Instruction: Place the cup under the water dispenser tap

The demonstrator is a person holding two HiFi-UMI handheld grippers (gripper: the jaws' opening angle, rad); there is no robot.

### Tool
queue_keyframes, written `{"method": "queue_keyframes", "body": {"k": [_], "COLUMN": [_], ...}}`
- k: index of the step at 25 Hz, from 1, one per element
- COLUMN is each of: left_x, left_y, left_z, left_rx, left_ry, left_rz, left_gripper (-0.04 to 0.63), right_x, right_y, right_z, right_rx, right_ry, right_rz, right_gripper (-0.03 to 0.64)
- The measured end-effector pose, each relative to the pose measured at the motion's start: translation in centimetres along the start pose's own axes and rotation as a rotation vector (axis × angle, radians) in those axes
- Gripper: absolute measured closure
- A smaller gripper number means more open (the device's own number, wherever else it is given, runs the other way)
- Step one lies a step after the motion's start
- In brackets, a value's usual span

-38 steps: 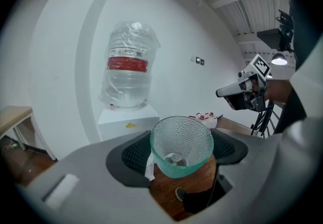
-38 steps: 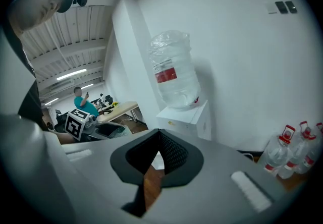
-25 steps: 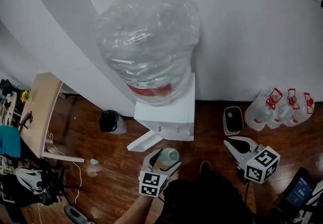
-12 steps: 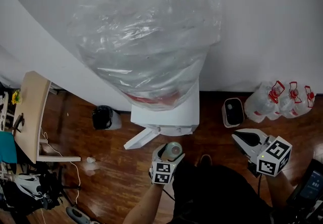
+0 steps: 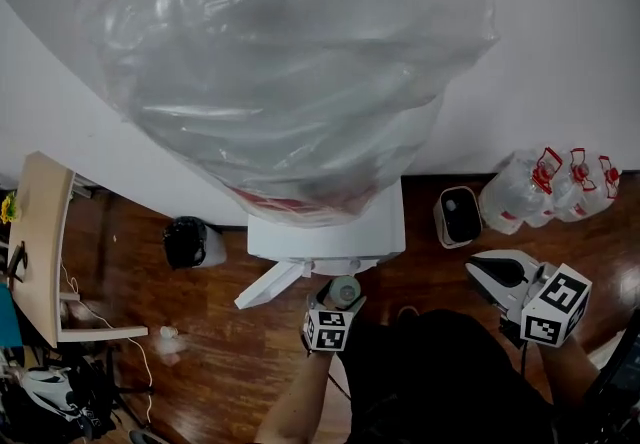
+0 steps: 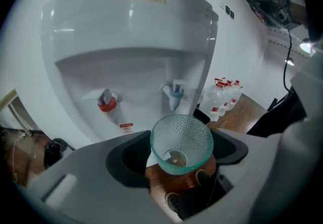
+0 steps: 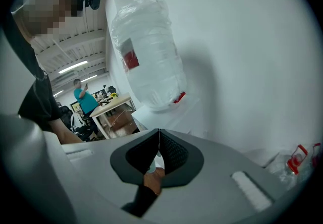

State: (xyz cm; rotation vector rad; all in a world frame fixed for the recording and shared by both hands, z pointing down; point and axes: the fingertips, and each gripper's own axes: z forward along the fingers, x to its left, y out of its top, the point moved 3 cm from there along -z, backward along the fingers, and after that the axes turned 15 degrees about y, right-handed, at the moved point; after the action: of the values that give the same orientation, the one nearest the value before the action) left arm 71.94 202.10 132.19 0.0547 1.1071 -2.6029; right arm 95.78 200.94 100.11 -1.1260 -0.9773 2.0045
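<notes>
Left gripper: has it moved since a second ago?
Yes. The left gripper, holding the cup, has drawn closer to the white dispenser front.

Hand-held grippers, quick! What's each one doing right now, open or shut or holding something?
The left hand-held gripper: shut on the clear green-tinted dimpled glass cup.
The right hand-held gripper: shut, holding nothing.

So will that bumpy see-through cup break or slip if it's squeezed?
The cup looks empty, so probably light. Its dimpled wall likely helps the left claw grip. If it's glass, hard squeezing might crack it; its narrow base may tip easily.
</notes>
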Motion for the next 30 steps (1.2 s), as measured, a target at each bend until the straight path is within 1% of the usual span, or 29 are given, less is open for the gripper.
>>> {"method": "queue_keyframes", "body": {"k": [4, 7, 11, 16, 19, 23, 27, 30], "left_x": [-0.4, -1.0, -1.5, -1.8, -1.8, -1.4, -1.7, -1.9], "left_y": [-1.4, -2.0, -2.2, -2.5, -2.4, -1.9, -1.9, -1.7], "left_z": [3.6, 6.0, 8.5, 10.8, 11.5, 12.1, 12.1, 12.3], "left_rx": [0.012, 0.012, 0.010, -0.005, -0.017, -0.044, -0.075, -0.066], "left_ry": [-0.001, 0.010, 0.051, 0.032, 0.061, 0.100, 0.085, 0.053], "left_rz": [0.029, 0.046, 0.015, -0.037, -0.044, -0.040, -0.056, -0.059], "left_gripper": [0.008, 0.008, 0.008, 0.008, 0.008, 0.008, 0.006, 0.006], "right_x": [-1.1, -1.2, -1.8, -2.3, -2.1, -2.7, -2.7, -2.6], "right_y": [-1.9, -2.4, -2.2, -2.1, -2.0, -2.0, -2.4, -2.6], "right_z": [1.4, 2.3, 2.8, 3.9, 4.4, 4.7, 5.0, 4.9], "right_rx": [0.030, 0.067, 0.097, 0.132, 0.158, 0.159, 0.160, 0.159], "right_ry": [-0.009, -0.003, -0.017, -0.036, -0.029, -0.046, -0.034, -0.023], "right_rz": [0.023, 0.011, 0.002, -0.014, -0.037, -0.042, -0.021, -0.016], "right_gripper": [0.615, 0.615, 0.615, 0.615, 0.617, 0.615, 0.614, 0.607]}}
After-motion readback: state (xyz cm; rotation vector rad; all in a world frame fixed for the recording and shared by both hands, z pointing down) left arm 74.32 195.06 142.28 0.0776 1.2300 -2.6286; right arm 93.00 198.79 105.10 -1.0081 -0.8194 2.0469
